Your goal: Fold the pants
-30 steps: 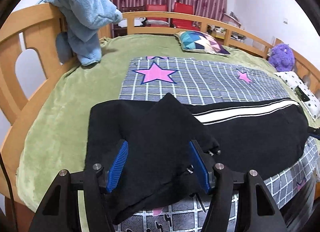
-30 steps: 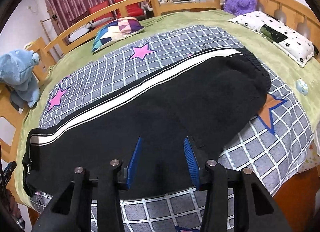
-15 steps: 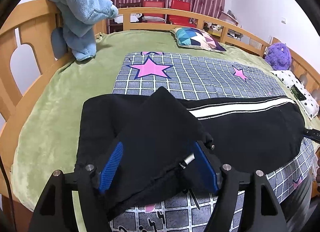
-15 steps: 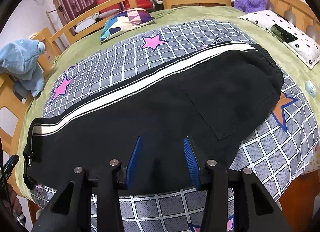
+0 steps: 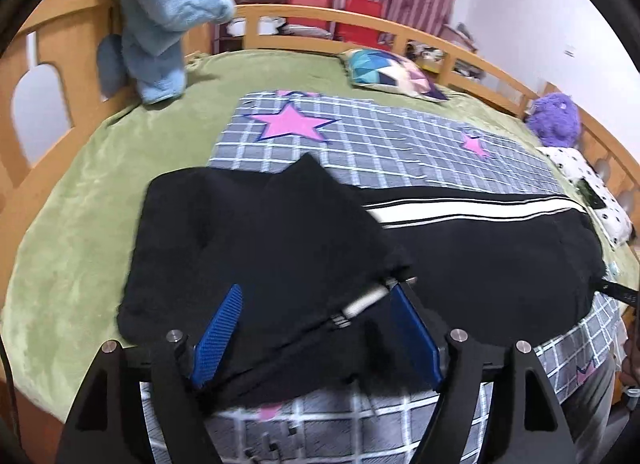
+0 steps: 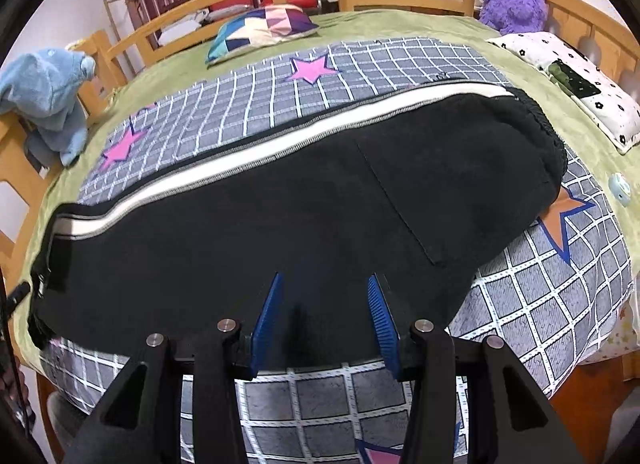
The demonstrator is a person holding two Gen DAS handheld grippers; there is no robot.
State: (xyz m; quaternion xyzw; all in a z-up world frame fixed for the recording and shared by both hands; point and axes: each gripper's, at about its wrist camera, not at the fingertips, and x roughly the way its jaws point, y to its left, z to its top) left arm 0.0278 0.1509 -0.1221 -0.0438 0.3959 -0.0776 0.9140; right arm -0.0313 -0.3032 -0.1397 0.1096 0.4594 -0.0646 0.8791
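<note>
Black pants (image 6: 304,199) w/ a white side stripe (image 6: 280,143) lie lengthwise across the grey checked star blanket (image 6: 360,63) on the bed, legs already laid one on the other by the look of it, waistband (image 6: 548,139) toward the spotted pillow (image 6: 568,79). In the left wrist view the cuff end (image 5: 256,248) is flipped back over itself in a rumpled heap, so the first crosswise fold looks only begun; I'd judge the task maybe a third done. Left to do: bring that cuff end over toward the waist, fold again, smooth flat.

Left gripper (image 5: 316,328): fingers wide apart, jaws have just been opening; bunched cloth and a zipper pull (image 5: 364,300) sit between them but the pads don't look pressed on it (released, I'd say). Right gripper (image 6: 324,324): fingers partly apart over the near edge of the pants at mid-length, black cloth under and between them, not visibly pinched.

Around: blue plush towel (image 5: 160,11) hung on the wooden bed rail (image 5: 52,43), patchwork cushion (image 6: 260,31), purple plush toy (image 6: 512,3), a small round blue thing (image 6: 618,187) near the waistband, green cover (image 5: 80,203) under all. Nothing lies on the pants' own fold path; pillow & the small round thing are the closest clutter at the waist end
</note>
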